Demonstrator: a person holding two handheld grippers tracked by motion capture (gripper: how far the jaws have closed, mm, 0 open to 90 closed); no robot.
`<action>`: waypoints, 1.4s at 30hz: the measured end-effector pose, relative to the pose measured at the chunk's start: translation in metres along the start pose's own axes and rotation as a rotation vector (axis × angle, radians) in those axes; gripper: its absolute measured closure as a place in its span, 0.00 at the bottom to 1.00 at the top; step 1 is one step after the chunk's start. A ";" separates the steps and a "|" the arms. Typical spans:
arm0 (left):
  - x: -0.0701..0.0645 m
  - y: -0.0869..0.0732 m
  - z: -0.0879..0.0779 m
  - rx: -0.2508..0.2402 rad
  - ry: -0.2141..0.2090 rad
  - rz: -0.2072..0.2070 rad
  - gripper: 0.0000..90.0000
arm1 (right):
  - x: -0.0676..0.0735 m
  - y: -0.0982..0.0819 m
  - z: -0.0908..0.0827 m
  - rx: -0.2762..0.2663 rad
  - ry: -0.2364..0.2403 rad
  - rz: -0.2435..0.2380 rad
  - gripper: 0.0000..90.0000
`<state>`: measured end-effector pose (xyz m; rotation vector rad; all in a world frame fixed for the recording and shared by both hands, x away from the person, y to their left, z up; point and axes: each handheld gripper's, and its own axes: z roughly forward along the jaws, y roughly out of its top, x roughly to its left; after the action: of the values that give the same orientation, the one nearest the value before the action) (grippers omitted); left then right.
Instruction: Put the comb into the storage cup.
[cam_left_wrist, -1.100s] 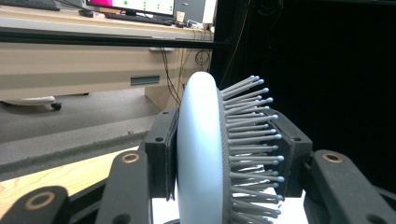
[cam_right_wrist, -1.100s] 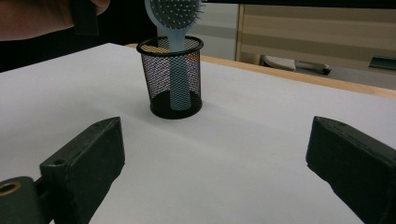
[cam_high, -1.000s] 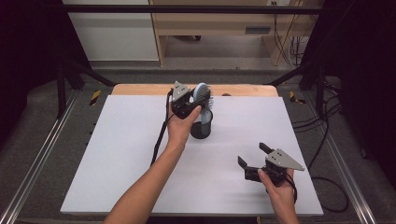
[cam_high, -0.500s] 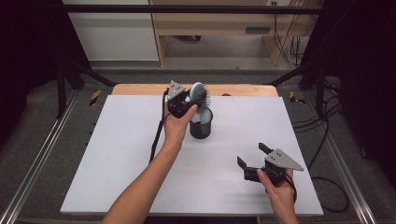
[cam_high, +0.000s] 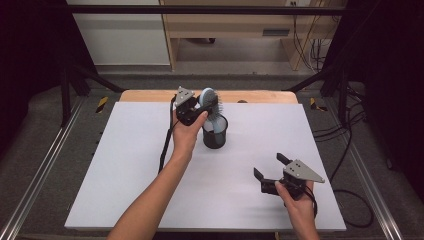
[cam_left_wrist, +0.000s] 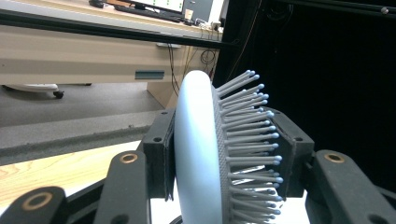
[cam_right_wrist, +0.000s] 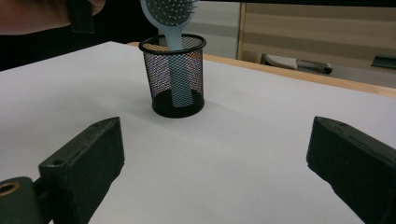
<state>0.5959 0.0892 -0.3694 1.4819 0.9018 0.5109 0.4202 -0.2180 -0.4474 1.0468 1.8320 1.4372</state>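
Since one second ago the left gripper (cam_high: 196, 106) has risen a little, and the hairbrush (cam_left_wrist: 212, 154) clamped at its head between the jaws has its handle inside the black mesh cup (cam_right_wrist: 174, 74). That cup stands on the white table (cam_high: 125, 170). Near the front edge, the right gripper (cam_high: 272, 167) rests with its jaws wide apart.

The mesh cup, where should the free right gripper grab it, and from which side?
Probably the cup's rim, from above on its near side: it stands upright and open-topped, and the brush handle leans at the far side, held by the left gripper.
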 end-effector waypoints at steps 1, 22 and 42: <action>0.001 0.000 0.000 -0.002 0.001 -0.004 0.55 | 0.000 0.000 0.000 0.000 0.000 -0.003 0.05; 0.014 -0.001 -0.005 -0.001 -0.004 -0.076 0.55 | 0.000 0.001 0.000 -0.003 0.007 -0.001 0.05; 0.029 -0.004 -0.006 -0.009 -0.002 -0.156 0.55 | 0.000 0.000 0.000 0.003 0.009 0.003 0.05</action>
<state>0.6078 0.1150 -0.3778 1.3907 1.0032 0.3987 0.4206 -0.2179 -0.4477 1.0463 1.8406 1.4434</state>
